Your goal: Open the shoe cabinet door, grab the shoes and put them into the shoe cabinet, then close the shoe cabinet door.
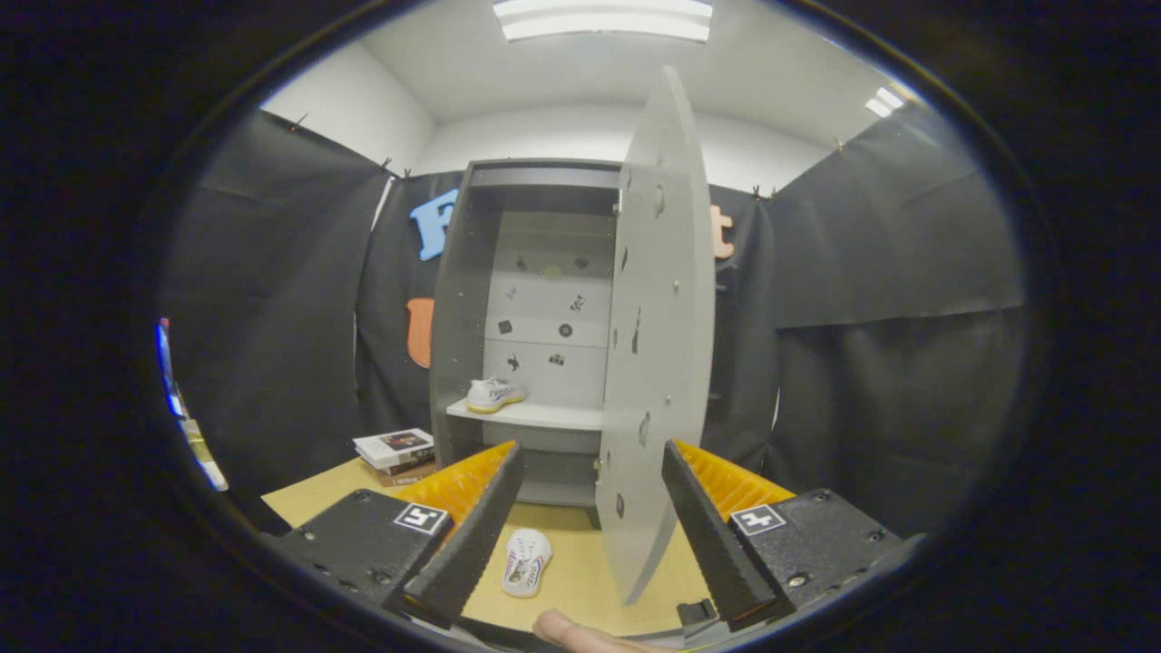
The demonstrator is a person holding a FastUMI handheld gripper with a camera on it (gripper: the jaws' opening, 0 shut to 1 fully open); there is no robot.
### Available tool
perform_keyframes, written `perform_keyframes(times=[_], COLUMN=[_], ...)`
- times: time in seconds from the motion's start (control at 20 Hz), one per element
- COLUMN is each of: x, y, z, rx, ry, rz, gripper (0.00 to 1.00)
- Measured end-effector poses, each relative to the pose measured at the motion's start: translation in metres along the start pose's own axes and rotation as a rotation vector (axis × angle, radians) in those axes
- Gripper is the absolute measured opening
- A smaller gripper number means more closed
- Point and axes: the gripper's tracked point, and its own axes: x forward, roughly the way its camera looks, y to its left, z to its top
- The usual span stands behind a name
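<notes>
Okay, my gripper [590, 535] is spread wide, holding nothing. Cabinet [544, 336] at frame center, door [658, 345] swung open. One shoe [492, 394] on the shelf [535, 415], another shoe [526, 562] on the table [580, 562] between my fingers. Books [395, 449], probably, lower left.

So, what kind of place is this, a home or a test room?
Probably a staged test booth, not a home: black cloth walls surround a lone grey shoe cabinet with its door open, and the open gripper hangs before it.
</notes>
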Motion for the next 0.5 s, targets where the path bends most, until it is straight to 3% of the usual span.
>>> perform_keyframes(times=[0.25,0.5], x=[0.025,0.069], y=[0.038,0.073], z=[-0.043,-0.121], rx=[0.091,0.175], ry=[0.074,0.204], rz=[0.081,0.163], gripper=[1.0,1.0])
